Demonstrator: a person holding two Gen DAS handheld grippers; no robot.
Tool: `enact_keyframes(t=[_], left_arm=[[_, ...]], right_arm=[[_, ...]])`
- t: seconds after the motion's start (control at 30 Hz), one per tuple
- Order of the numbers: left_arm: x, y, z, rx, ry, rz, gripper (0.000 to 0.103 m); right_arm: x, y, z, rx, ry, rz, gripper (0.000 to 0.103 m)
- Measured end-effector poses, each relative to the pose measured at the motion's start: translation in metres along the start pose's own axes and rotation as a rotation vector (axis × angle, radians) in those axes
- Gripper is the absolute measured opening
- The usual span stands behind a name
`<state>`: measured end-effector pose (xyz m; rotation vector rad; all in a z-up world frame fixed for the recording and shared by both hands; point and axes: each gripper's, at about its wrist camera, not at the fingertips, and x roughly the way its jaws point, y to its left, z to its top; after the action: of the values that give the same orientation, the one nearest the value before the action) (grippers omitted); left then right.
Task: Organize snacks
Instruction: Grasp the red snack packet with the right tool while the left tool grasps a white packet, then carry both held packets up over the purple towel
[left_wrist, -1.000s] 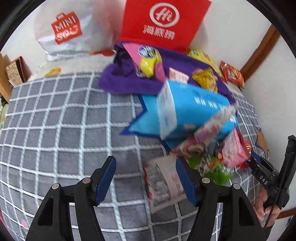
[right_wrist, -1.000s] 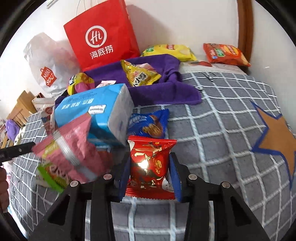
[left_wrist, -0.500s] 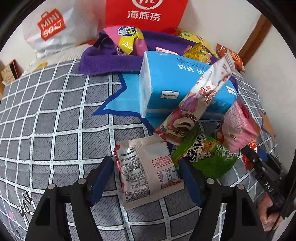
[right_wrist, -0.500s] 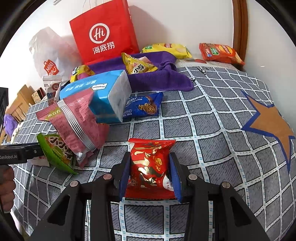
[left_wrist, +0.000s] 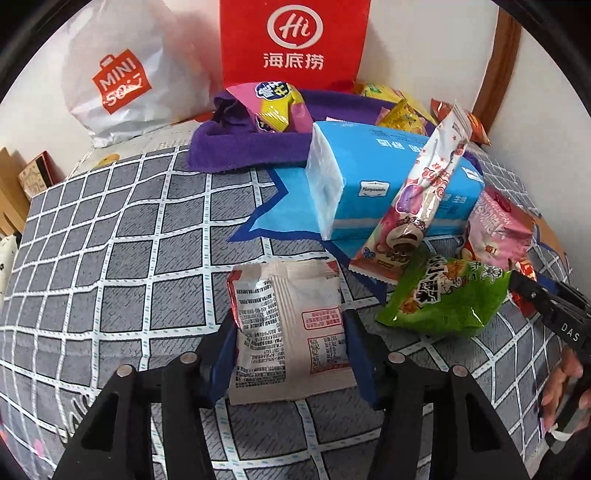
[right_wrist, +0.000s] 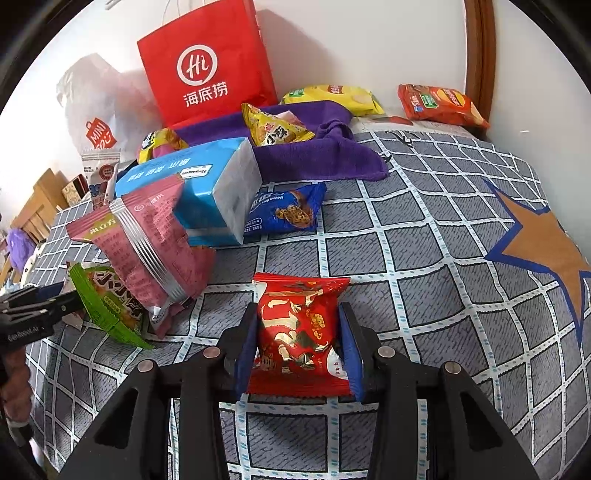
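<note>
My left gripper (left_wrist: 291, 336) is shut on a white snack packet (left_wrist: 291, 321) with printed text, lying back-side up on the grey checked cloth (left_wrist: 110, 236). My right gripper (right_wrist: 299, 339) is shut on a red snack packet (right_wrist: 301, 328) with gold print, held just above the cloth (right_wrist: 424, 236). A green packet (left_wrist: 447, 295), a pink packet (left_wrist: 498, 229) and a long pink bar packet (left_wrist: 417, 206) lean by a blue tissue pack (left_wrist: 384, 184). The right gripper's tip also shows at the right edge of the left wrist view (left_wrist: 546, 302).
A purple towel (right_wrist: 317, 151) holds yellow packets (right_wrist: 273, 129). A blue cookie packet (right_wrist: 284, 210) lies beside the tissue pack (right_wrist: 195, 192). A red paper bag (right_wrist: 207, 62) and a white Miniso bag (left_wrist: 118, 77) stand against the wall. Yellow (right_wrist: 332, 98) and orange (right_wrist: 439, 105) chip bags lie at the back.
My left gripper moved forward over the white packet and closed on it. My right gripper drew back from the pile with the red packet still held.
</note>
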<state>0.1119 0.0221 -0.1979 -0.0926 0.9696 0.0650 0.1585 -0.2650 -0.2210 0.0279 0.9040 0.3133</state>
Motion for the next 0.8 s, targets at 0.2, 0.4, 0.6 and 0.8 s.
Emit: enact_keyframes(t=[0.2, 0.4, 0.6, 0.8], left_arm=[[0.000, -0.007, -0.008, 0.020, -0.055, 0.054, 0.055], [0.003, -0.007, -0.005, 0.016, -0.052, 0.052, 0.056], [0.003, -0.010, -0.008, 0.036, -0.041, 0.022, 0.069], [0.003, -0.012, -0.008, 0.041, -0.043, 0.031, 0.065]], right_arm=[[0.000, -0.001, 0.000, 0.011, -0.001, 0.012, 0.042], [0.003, 0.005, 0.000, -0.025, 0.006, -0.027, 0.042], [0.003, 0.008, 0.001, -0.055, 0.012, -0.052, 0.043], [0.004, 0.008, 0.001, -0.054, 0.012, -0.052, 0.043]])
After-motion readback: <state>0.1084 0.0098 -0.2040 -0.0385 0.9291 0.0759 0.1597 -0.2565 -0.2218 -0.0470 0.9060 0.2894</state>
